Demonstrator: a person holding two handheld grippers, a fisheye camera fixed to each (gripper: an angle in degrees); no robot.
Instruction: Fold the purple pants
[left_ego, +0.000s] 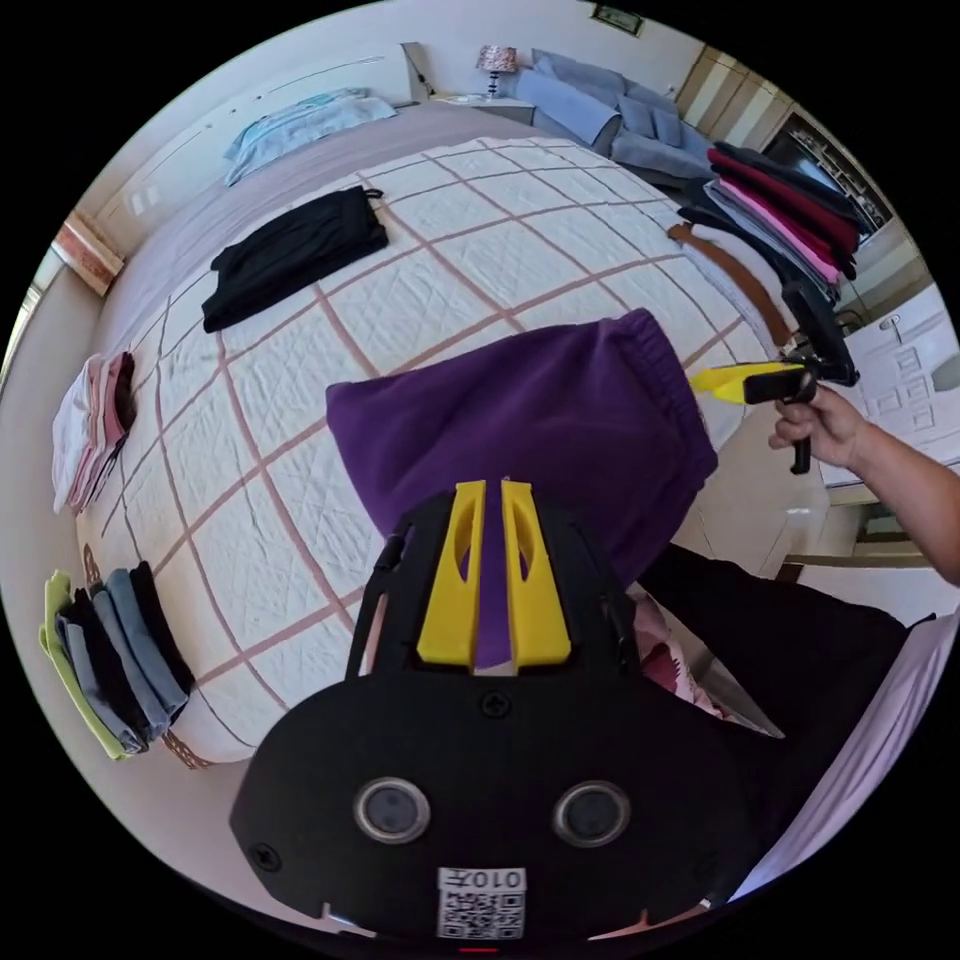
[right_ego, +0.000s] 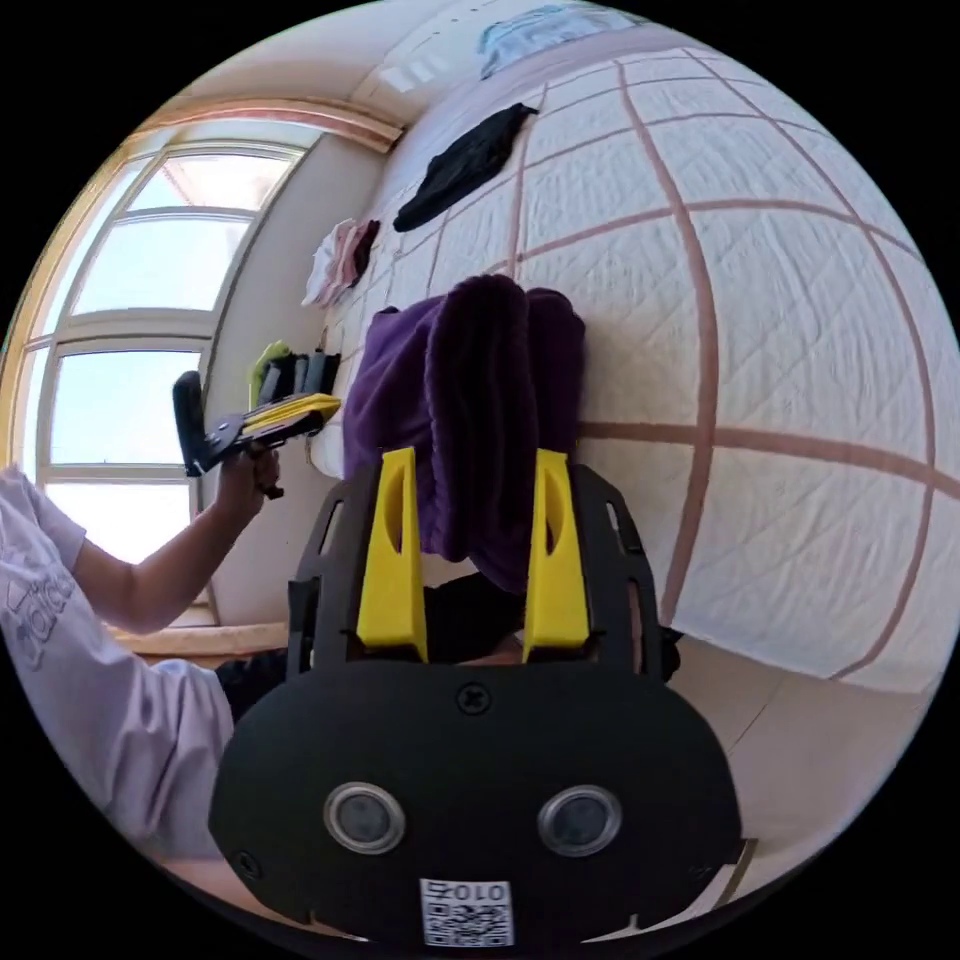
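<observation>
The purple pants (left_ego: 530, 420) hang as a folded panel over the near edge of the bed. In the left gripper view my left gripper (left_ego: 493, 490) has its yellow jaws almost together on a lower edge of the fabric. A hand holds the right gripper (left_ego: 715, 380) at the panel's right edge, near the waistband. From the right gripper view I see the purple pants (right_ego: 480, 400) edge-on as a thick bunch. That bunch fills the gap between the jaws of my right gripper (right_ego: 475, 465). The left gripper (right_ego: 300, 412) touches the far side of the bunch.
The bed's white quilt (left_ego: 400, 290) has pink lines and carries a folded black garment (left_ego: 290, 255). Folded stacks (left_ego: 115, 650) (left_ego: 95, 430) sit along its left edge and a taller pile (left_ego: 780, 210) at the right. A window (right_ego: 130, 330) is behind the person's arm (right_ego: 150, 570).
</observation>
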